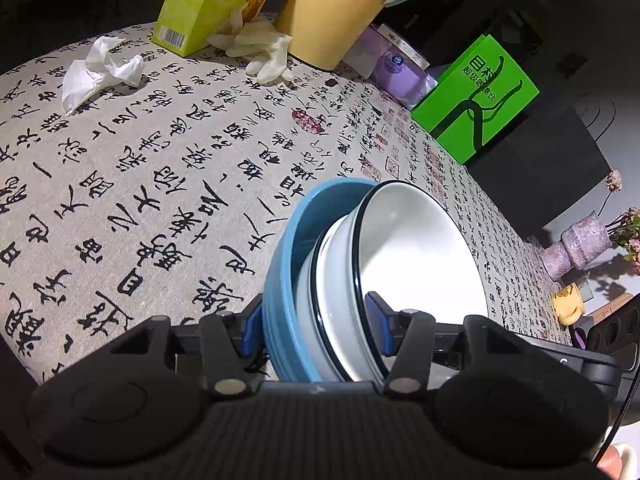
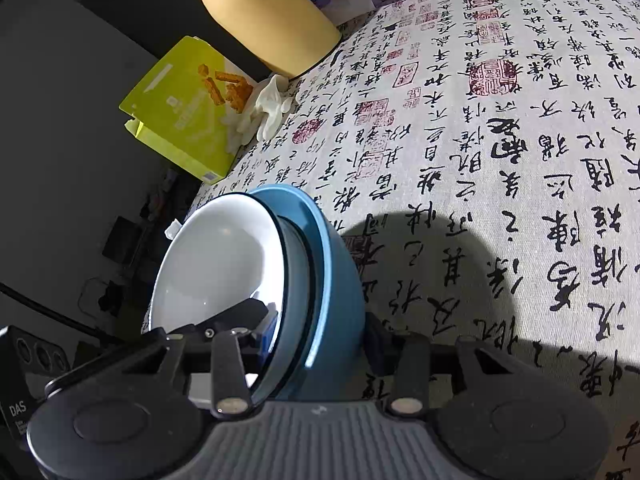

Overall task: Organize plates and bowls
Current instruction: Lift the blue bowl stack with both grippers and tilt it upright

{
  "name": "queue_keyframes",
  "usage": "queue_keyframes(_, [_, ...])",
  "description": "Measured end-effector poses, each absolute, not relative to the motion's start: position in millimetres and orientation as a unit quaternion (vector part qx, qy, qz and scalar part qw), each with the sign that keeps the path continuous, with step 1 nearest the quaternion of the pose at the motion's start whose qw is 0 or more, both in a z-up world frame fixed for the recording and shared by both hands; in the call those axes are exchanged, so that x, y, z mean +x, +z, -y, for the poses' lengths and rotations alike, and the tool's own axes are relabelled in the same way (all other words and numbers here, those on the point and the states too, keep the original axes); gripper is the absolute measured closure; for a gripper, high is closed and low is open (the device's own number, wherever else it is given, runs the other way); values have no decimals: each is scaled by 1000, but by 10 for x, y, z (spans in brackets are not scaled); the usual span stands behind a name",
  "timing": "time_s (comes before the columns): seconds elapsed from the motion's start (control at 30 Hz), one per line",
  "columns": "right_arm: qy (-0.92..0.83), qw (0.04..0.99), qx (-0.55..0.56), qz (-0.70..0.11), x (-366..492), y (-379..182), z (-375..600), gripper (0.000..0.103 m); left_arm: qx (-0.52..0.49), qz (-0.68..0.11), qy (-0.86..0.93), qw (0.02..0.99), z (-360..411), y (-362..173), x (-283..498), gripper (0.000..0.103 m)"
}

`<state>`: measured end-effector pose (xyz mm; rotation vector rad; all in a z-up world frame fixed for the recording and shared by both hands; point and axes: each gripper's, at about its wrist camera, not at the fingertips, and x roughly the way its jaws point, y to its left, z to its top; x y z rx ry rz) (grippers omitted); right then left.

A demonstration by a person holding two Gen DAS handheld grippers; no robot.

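above the counter (image 1: 160, 184) with its calligraphy-print cloth, a stack of 2 nested bowls is held on edge between 2 hand-held grippers. the left hand-held gripper (image 1: 316, 320) is clamped on the stack's rim: 1 blue pad presses the outside of the blue bowl (image 1: 280, 280), the other sits inside the white bowl (image 1: 416, 256) with the black rim, which nests in the blue one. the right hand-held gripper (image 2: 316, 340) grips the same stack from the other side, 1 finger inside the white bowl (image 2: 216, 256) and 1 against the blue bowl's (image 2: 340, 280) outer wall. beyond the blue bowl, at the far edge of the counter, stand a yellow jug (image 1: 340, 4) and a yellow-green snack box (image 1: 204, 0), with pale rubber gloves (image 1: 260, 48) between them and a crumpled tissue (image 1: 100, 72) left of the box. right of the jug lie purple packs (image 1: 396, 68) and a green bag (image 1: 476, 96).
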<state>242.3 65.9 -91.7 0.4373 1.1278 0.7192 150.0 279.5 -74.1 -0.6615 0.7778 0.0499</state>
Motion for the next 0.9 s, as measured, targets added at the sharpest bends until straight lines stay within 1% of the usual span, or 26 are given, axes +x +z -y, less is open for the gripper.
queue_keyframes(0.9, [328,767,211,-510,2329,-819,-536,60,-303,-366,21,880,-2673,-630,1466,51])
